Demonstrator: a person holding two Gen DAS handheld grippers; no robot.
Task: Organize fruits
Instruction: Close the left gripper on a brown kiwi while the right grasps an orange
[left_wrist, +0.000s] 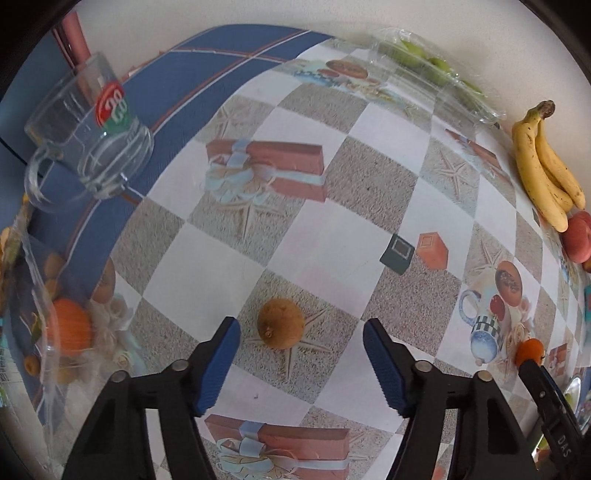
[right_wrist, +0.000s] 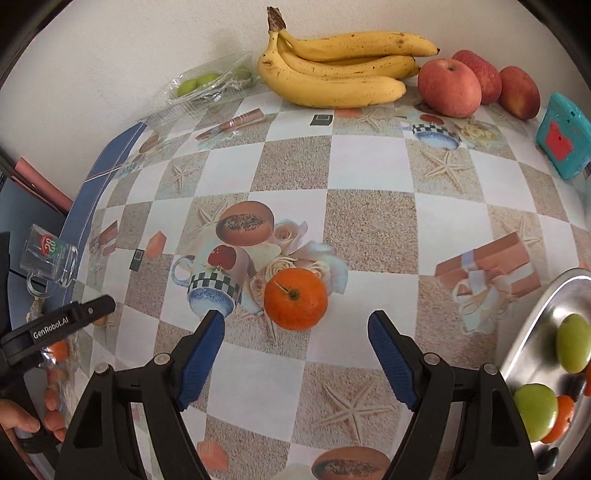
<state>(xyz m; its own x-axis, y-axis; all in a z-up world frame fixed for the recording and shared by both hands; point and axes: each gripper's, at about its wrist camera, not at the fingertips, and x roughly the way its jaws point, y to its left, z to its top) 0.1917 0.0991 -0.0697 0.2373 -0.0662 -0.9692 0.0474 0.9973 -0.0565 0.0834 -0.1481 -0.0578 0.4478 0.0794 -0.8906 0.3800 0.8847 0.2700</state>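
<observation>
While the left gripper hangs with jaws apart around a brown kiwi without touching it, the right gripper stands apart just near of a tangerine on the tablecloth. At right, a steel tray holds green fruits and an orange one. A clear far-left clamshell holds green fruits.
</observation>
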